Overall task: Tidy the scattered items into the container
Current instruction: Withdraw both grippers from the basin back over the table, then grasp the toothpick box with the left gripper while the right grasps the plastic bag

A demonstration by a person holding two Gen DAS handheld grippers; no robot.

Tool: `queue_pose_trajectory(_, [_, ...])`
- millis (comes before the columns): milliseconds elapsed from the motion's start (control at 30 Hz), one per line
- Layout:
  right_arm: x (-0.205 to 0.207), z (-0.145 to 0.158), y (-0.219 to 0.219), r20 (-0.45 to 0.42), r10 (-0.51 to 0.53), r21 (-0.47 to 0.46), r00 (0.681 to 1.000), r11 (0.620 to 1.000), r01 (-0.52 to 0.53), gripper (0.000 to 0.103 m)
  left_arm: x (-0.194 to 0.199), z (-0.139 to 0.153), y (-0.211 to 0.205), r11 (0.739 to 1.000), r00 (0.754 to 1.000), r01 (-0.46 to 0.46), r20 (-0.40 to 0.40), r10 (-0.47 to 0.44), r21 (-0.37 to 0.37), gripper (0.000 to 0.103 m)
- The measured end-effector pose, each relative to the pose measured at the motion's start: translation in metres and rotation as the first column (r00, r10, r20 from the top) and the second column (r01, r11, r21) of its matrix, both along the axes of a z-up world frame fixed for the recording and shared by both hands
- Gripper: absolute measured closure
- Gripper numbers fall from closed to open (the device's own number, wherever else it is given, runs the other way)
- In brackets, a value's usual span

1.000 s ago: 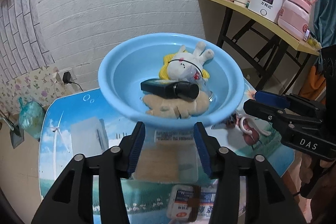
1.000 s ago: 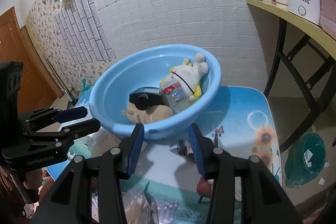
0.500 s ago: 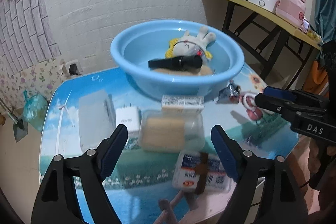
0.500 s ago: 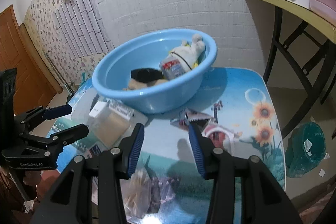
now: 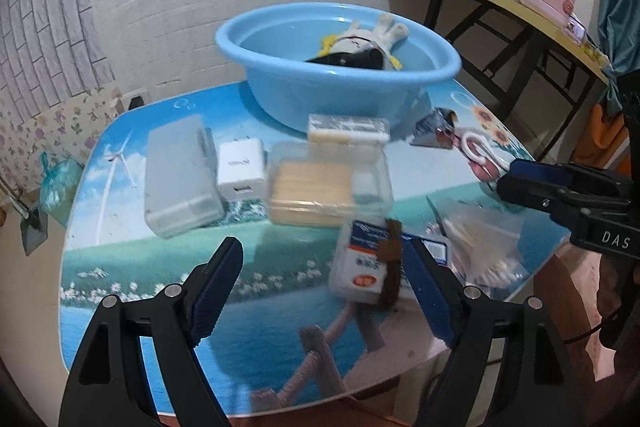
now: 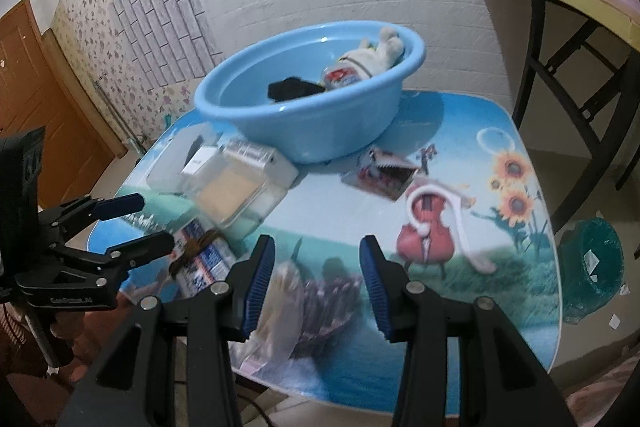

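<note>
Both grippers, left (image 5: pixel 326 291) and right (image 6: pixel 317 277), hover with released jaws, grasping nothing, above the worktop (image 5: pixel 120 259); the basin (image 5: pixel 336 75) holds 1 plush (image 5: pixel 372 35).

Two matte black plastic grippers. Left gripper (image 5: pixel 326 291): angular forked arms, ribbed blue pads on the inner finger faces, silver round screws at the joints. Right gripper (image 6: pixel 317 285): same black frame, same blue pads (image 6: pixel 260 283), same silver screws. White "DAS" lettering on its side, seen from the left wrist.
</note>
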State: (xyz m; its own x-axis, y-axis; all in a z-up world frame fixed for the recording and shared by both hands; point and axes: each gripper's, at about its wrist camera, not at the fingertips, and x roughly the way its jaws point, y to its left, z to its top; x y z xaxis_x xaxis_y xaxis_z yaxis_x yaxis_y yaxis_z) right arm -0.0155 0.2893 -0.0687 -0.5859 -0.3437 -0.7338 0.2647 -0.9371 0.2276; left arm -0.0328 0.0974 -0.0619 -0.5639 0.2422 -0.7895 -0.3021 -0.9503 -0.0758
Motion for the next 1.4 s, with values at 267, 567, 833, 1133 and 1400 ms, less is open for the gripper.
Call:
queue_pose_trajectory(267, [0.015,-0.008,-0.003,0.041,0.028,-0.027,0.999,0.999,-0.027,0.059,0.013,-0.01,0.021,0.994,0.994,0.106,0.017,-0.106,-0.007,0.012])
queue_pose_trajectory(567, [0.017,-0.014,-0.011,0.066,0.055,-0.033,0.996,0.998,-0.053,0.059,0.011,-0.028,0.039,0.987,0.989,0.148,0.033,-0.146,-0.062,0.012])
queue_pose_trajectory(833, [0.017,-0.014,-0.012,0.07,0.054,-0.036,0.996,0.998,-0.051,0.059,0.012,-0.027,0.037,0.984,0.985,0.171,0.039,-0.169,-0.055,0.023])
queue_pose_trajectory(1133, [0.015,-0.024,-0.027,0.088,0.09,-0.029,0.992,0.996,-0.088,0.054,0.011,-0.014,-0.006,0.998,0.998,0.063,0.029,-0.063,0.004,0.023])
queue_pose_trajectory(1400, [0.017,-0.036,-0.054,0.09,0.163,0.035,0.982,0.985,-0.167,0.057,0.009,-0.011,-0.021,1.0,1.0,0.016,0.018,-0.016,0.018,0.023])
